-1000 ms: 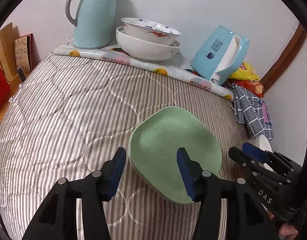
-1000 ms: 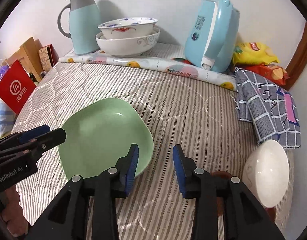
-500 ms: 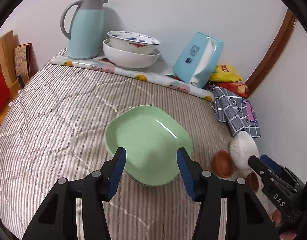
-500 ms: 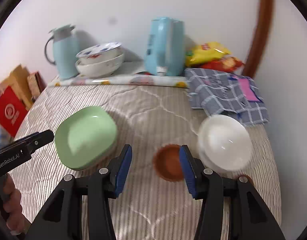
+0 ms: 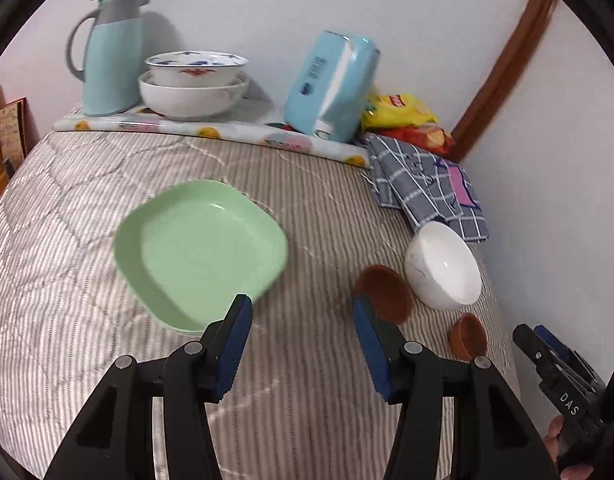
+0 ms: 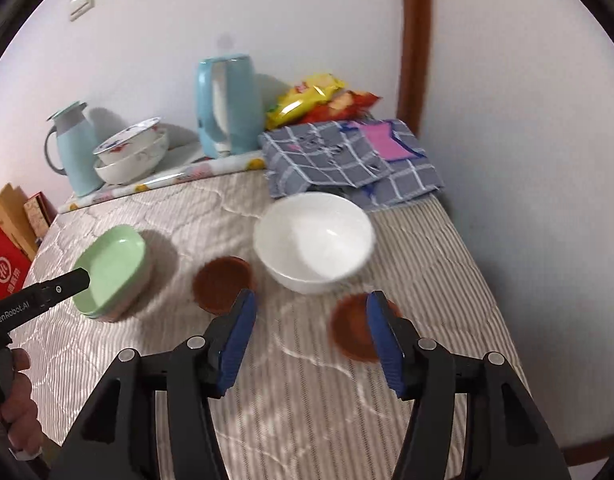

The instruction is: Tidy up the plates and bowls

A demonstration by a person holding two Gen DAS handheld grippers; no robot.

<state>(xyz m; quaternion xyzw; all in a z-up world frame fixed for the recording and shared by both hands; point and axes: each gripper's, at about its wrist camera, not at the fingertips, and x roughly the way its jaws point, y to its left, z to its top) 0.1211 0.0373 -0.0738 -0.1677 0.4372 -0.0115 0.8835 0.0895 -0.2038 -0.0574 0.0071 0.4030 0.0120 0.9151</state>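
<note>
A stack of green square plates (image 5: 203, 248) (image 6: 111, 268) lies on the striped quilt. A white bowl (image 5: 443, 264) (image 6: 315, 240) sits to its right. Two small brown bowls lie near it: a larger one (image 5: 383, 292) (image 6: 223, 280) and a smaller one (image 5: 469, 336) (image 6: 355, 326). My left gripper (image 5: 301, 320) is open and empty, above the quilt between the plates and the larger brown bowl. My right gripper (image 6: 311, 316) is open and empty, just in front of the white bowl, between the two brown bowls.
At the back stand a blue thermos jug (image 5: 111, 52), two stacked patterned bowls (image 5: 195, 84), a blue tissue box (image 5: 331, 84) and snack bags (image 5: 399, 112). A checked cloth (image 5: 427, 180) lies at the right by the wall. Boxes (image 6: 7, 252) stand left of the bed.
Both grippers have pulled back and swung right. The right gripper has opened wider. The white bowl and both brown bowls have come into full view.
</note>
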